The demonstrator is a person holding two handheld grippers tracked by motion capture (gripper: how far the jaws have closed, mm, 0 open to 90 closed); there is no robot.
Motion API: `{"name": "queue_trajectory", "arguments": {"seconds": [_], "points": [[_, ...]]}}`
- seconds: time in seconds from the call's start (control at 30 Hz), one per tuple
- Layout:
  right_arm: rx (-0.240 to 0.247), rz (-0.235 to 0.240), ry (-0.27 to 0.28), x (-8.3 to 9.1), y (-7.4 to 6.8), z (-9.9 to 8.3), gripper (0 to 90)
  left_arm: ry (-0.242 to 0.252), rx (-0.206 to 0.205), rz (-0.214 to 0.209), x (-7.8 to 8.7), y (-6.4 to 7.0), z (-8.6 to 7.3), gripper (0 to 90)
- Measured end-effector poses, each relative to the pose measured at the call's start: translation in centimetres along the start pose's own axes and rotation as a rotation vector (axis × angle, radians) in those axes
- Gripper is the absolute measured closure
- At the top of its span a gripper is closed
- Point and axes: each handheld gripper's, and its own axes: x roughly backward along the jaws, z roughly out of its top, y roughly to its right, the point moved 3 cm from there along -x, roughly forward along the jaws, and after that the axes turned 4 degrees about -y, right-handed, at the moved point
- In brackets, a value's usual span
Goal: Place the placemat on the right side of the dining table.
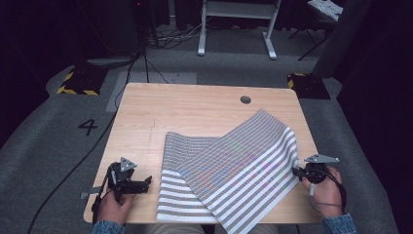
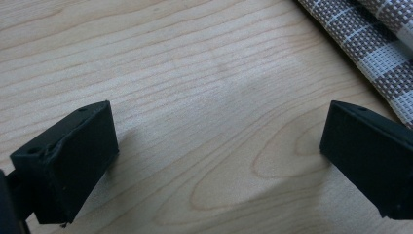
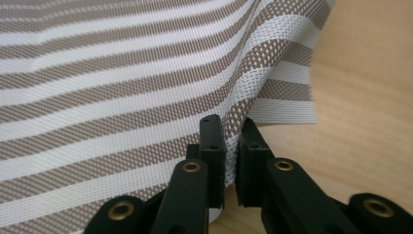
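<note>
A light wooden desk (image 1: 195,109) stood on grey carpet in a dark room, with a round cable hole (image 1: 246,99) near its far edge. On its near right part lay a woven placemat (image 1: 229,165), striped brown and white, partly folded over itself: one layer lay flat near the front edge, and a second layer crossed it at a slant, its far end reaching toward the desk's right side. The right edge of that upper layer was lifted off the wood.

The right hand-held gripper (image 3: 232,141) pinched that raised edge, its two black jaws pressed together on the mesh with the cloth curving up and away from them. In the high view it sat at the desk's right edge, held by the person's right hand (image 1: 327,192), which wore a denim cuff.

The left hand-held gripper (image 2: 219,146) was spread wide over bare wood, nothing between its jaws, with a corner of the placemat well apart at the upper right of its own view. In the high view it rested near the front left corner, just beside the mat's left edge, in the person's left hand (image 1: 114,204). A black cable (image 1: 73,170) trailed across the floor to the left.
</note>
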Motion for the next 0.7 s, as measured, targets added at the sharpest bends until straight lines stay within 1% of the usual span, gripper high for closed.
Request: {"name": "queue_trajectory", "arguments": {"seconds": [0.03,0.07,0.1,0.13,0.17,0.2,0.23,0.27,0.3,0.33,0.37,0.4,0.53,0.57,0.6,0.63,0.67,0.7], "points": [[0.000,0.000,0.000,0.0,0.0,0.0,86.0,0.000,0.000,0.000,0.0,0.0,0.0,0.4],[0.028,-0.014,0.052,0.8,-0.2,0.8,86.9,0.000,0.000,0.001,0.0,0.0,0.0,0.4],[0.042,-0.020,0.071,1.3,-0.2,1.2,87.1,0.000,0.000,0.001,0.0,0.0,0.0,0.4],[0.042,-0.020,0.071,1.3,-0.2,1.2,87.1,0.000,0.000,0.001,0.0,0.0,0.0,0.4],[0.053,-0.026,0.092,1.8,-0.2,1.6,87.3,0.003,-0.002,0.006,0.0,0.0,0.0,0.4],[0.072,-0.038,0.130,2.7,-0.1,2.6,87.5,0.000,0.000,-0.001,0.0,0.0,0.0,0.4],[0.078,-0.042,0.140,3.0,0.0,3.2,87.5,0.001,0.000,0.000,0.0,0.0,0.0,0.4],[0.078,-0.042,0.140,3.0,0.0,3.2,87.5,0.001,0.000,0.000,0.0,0.0,0.0,0.4],[0.083,-0.030,0.165,3.5,0.2,4.3,87.5,0.002,0.000,0.002,0.0,0.0,0.0,0.4],[0.083,-0.030,0.165,3.5,0.2,4.3,87.5,0.004,-0.002,0.006,0.0,0.0,0.0,0.4],[0.081,-0.036,0.170,3.7,0.4,4.8,87.5,0.002,0.000,0.002,0.0,0.0,0.0,0.4],[0.096,-0.051,0.174,4.0,0.9,5.9,87.6,0.004,0.000,0.006,0.0,0.0,0.0,0.4],[0.120,-0.084,0.181,4.3,1.9,7.9,87.6,0.004,0.001,0.003,0.0,0.0,0.0,0.4],[0.120,-0.084,0.181,4.3,1.9,7.9,87.6,0.004,0.001,0.003,0.0,0.0,0.0,0.4],[0.122,-0.095,0.184,4.3,2.4,8.9,87.6,0.006,-0.001,0.009,0.0,0.0,0.0,0.4],[0.122,-0.095,0.184,4.3,2.4,8.9,87.6,0.006,-0.001,0.009,0.0,0.0,0.0,0.5],[0.129,-0.102,0.181,4.2,2.9,9.8,87.6,0.007,0.001,0.010,0.0,0.0,0.0,0.5],[0.129,-0.102,0.181,4.2,2.9,9.8,87.6,0.006,0.001,0.011,0.0,0.0,0.0,0.5]]}}
